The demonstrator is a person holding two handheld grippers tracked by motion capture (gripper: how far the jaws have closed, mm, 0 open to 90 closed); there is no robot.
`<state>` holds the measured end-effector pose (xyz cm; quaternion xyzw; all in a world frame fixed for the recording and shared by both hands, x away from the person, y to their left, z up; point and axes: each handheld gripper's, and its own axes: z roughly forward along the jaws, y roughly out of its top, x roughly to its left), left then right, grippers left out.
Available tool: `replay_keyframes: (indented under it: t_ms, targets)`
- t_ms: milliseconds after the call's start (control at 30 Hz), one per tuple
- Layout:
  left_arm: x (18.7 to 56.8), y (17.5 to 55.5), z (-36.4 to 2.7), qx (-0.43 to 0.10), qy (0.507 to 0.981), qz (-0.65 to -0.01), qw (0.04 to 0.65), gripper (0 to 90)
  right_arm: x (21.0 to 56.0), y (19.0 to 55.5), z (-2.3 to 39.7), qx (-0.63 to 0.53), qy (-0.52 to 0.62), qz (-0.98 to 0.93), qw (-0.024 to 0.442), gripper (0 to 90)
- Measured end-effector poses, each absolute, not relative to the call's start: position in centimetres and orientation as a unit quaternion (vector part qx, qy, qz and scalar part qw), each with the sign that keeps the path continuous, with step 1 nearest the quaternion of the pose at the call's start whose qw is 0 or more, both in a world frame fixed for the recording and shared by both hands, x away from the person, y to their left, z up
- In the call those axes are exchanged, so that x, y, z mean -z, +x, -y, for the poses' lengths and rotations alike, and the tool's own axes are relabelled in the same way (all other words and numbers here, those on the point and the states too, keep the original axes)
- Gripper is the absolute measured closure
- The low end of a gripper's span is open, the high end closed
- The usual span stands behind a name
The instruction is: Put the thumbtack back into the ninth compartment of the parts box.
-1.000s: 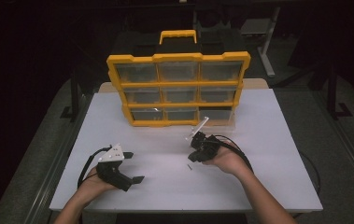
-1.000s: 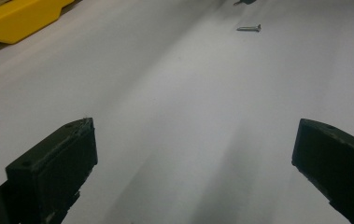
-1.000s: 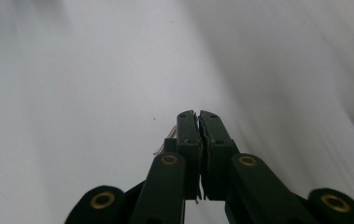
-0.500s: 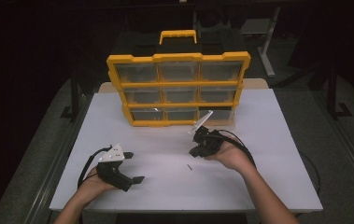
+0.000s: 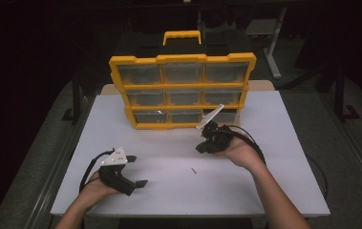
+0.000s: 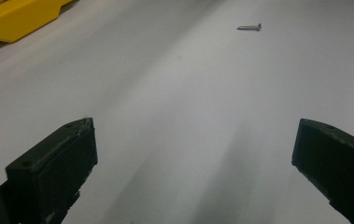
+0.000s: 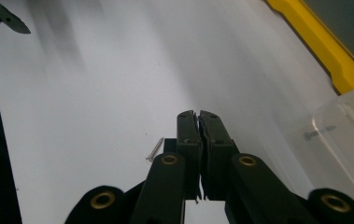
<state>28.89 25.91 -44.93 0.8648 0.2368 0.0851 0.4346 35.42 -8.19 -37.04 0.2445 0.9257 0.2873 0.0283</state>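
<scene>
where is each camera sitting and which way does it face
high view: above the person's side, looking forward and down on the white table and yellow organizer; forearms, both tongs.
left gripper view: on the left tongs, low over the table; open jaws.
right gripper view: on the right tongs, facing down; shut jaws.
All share the screw.

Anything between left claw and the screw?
No. In the left gripper view, only bare table lies between the open left claw and the screw.
</scene>
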Motion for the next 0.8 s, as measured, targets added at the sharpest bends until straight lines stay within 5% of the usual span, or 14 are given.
replay_keyframes:
  t_ms: [800]
  targets:
    - [45.0,28.9,-25.9,-0.085,0.864,-0.240,0.435,0.0,33.9,37.1,10.1,-0.299,0.262,-0.916,0.047,86.4]
